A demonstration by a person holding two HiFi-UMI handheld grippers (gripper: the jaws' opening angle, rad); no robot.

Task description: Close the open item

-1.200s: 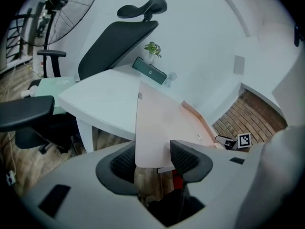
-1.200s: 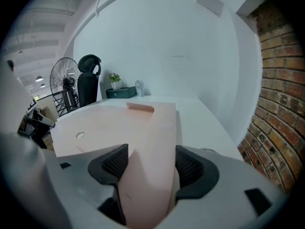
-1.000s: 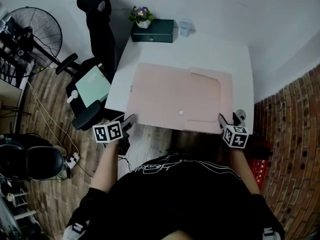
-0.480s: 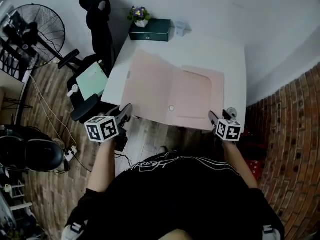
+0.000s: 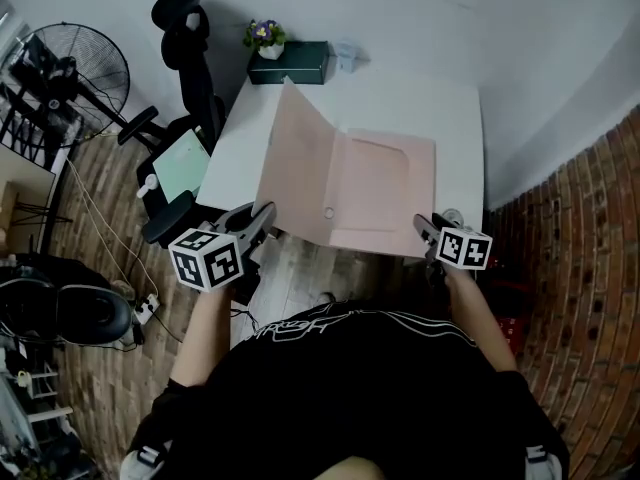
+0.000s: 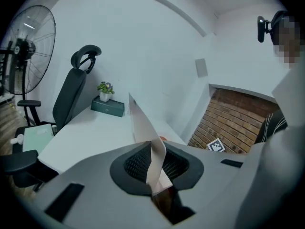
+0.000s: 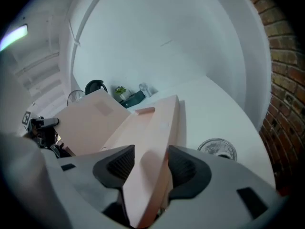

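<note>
Big picture first: the white desk (image 5: 440,108), and on it the pink folder (image 5: 385,193), lying wide open along the desk's near edge. Its right half lies flat, reaching toward the near right corner. Its left cover (image 5: 295,163) stands steeply up off the surface like a door half swung (this is the open item, no doubt about it).

Now the left gripper (image 5: 262,218), just off the desk's near left corner. Its jaws have come nearly together and are pinched on the bottom corner of that raised cover, the thin card sandwiched between the ribbed pads. It looks the right hold for the job, since a corner grip gives leverage to swing the whole leaf over.

Across at the near right corner, the right gripper (image 5: 428,230) straddles the folder's flat half. Its jaws have just been closing, and the thick pink edge fills the gap with both pads against it. My read is that it's the anchor, stopping the folder from skating while the cover folds.

Smallest detail: the round white button (image 5: 328,212) near the spine, which the cover presumably has to meet.
</note>
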